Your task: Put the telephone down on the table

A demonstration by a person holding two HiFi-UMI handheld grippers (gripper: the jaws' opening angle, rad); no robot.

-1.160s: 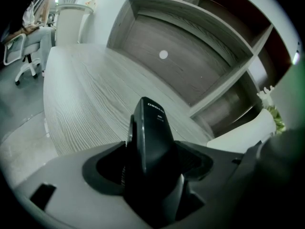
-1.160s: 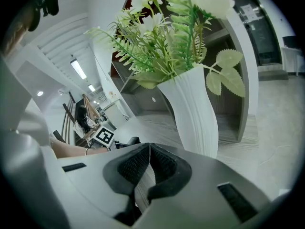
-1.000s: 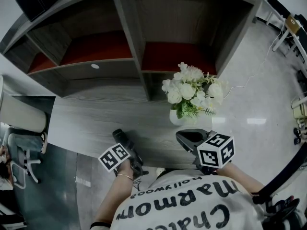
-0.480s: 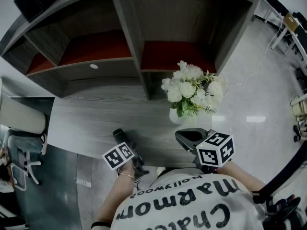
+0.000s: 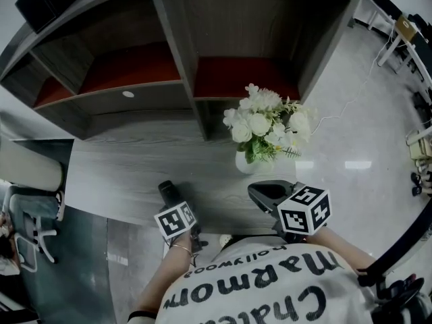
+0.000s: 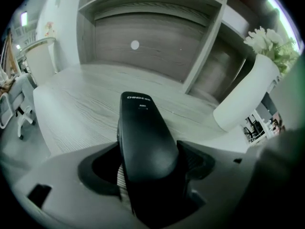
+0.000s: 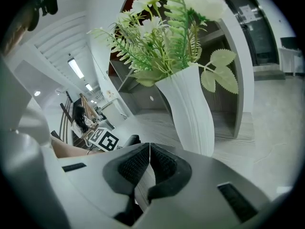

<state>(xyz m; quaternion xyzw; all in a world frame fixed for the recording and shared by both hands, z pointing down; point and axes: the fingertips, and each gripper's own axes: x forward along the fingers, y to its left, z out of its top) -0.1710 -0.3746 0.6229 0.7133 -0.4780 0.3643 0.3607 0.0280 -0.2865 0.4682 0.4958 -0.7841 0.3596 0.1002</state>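
L gripper (image 6: 147, 168): jaws wide, have just been opening. Black telephone (image 6: 143, 132) lies lengthwise btwn them, narrow end pointing far, printed label at that end. Dark gap shows btwn phone & R-hand pad; on the L side phone sits tight vs. the pad. Grip looks slack, not pressing.

Phone is at the near-left part of the grey wood table (image 5: 128, 174), close to the near edge, far tip angled toward far-left. Tip looks low over the top; can't tell if it rests fully on it.

R gripper (image 7: 148, 163): jaws together, pads meeting, nothing btwn. It hangs over the near edge, right of the phone & well apart from it.

White vase (image 5: 246, 162) w/ white flowers (image 5: 262, 123) stands upright on the table just far of the R gripper, right of centre. Not touching either gripper.

Shelf unit (image 5: 169, 52) runs along the far side of the table, open compartments w/ red floors. Marker cube (image 5: 175, 220) on L gripper sits near of the phone; other cube (image 5: 304, 210) on R gripper. Person's printed shirt (image 5: 263, 289) fills the near bottom of head view.
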